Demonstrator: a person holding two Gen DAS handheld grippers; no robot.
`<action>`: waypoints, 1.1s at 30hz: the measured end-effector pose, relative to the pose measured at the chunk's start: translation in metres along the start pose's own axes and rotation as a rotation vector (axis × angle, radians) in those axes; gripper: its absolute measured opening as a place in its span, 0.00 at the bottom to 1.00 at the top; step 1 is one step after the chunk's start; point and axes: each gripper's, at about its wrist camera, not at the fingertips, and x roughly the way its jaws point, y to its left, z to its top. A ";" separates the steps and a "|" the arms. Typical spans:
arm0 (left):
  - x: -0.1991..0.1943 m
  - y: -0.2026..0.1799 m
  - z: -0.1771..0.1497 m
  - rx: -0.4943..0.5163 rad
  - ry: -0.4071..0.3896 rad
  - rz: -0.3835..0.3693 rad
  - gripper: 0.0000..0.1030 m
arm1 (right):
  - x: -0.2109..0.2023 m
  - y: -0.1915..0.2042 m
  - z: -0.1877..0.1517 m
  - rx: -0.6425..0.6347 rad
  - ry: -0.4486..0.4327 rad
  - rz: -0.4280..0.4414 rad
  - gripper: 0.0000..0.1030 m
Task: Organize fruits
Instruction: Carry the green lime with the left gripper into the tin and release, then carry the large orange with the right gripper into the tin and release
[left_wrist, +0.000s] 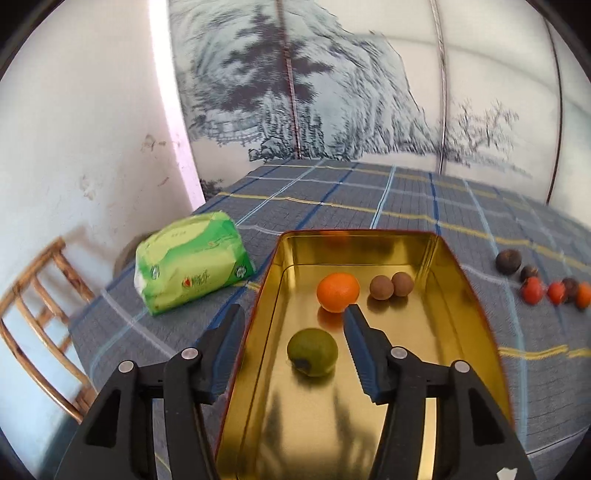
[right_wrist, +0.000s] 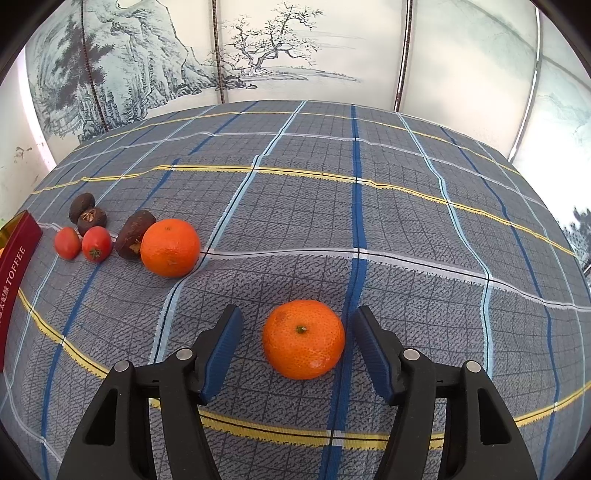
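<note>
Gold-lined tin (left_wrist: 461, 280) sits on the plaid-covered tabletop (right_wrist: 406, 221), holding a green fruit (left_wrist: 312, 352), an orange (left_wrist: 338, 292) and two brown fruits (left_wrist: 393, 285). Left hand-held gripper (left_wrist: 293, 314) hangs over the tin, jaws parted, gripping nothing. Right hand-held gripper (right_wrist: 297, 314) stands open astride a mandarin (right_wrist: 303, 339), pads clear of it. Remaining fruits (right_wrist: 125, 232) lie near the tin's red wall (right_wrist: 16, 254).

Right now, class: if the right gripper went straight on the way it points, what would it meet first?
Most likely the orange on the cloth: it sits between the open right gripper fingers, untouched.
</note>
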 end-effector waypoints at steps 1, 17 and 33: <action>-0.005 0.004 -0.002 -0.033 0.002 -0.015 0.51 | 0.000 0.000 0.000 0.001 0.000 0.001 0.62; -0.080 -0.004 -0.017 0.011 -0.057 -0.113 0.60 | -0.015 -0.024 -0.013 0.120 -0.029 0.072 0.38; -0.101 0.012 -0.024 -0.015 -0.064 -0.117 0.65 | -0.094 0.125 0.003 -0.124 -0.118 0.360 0.38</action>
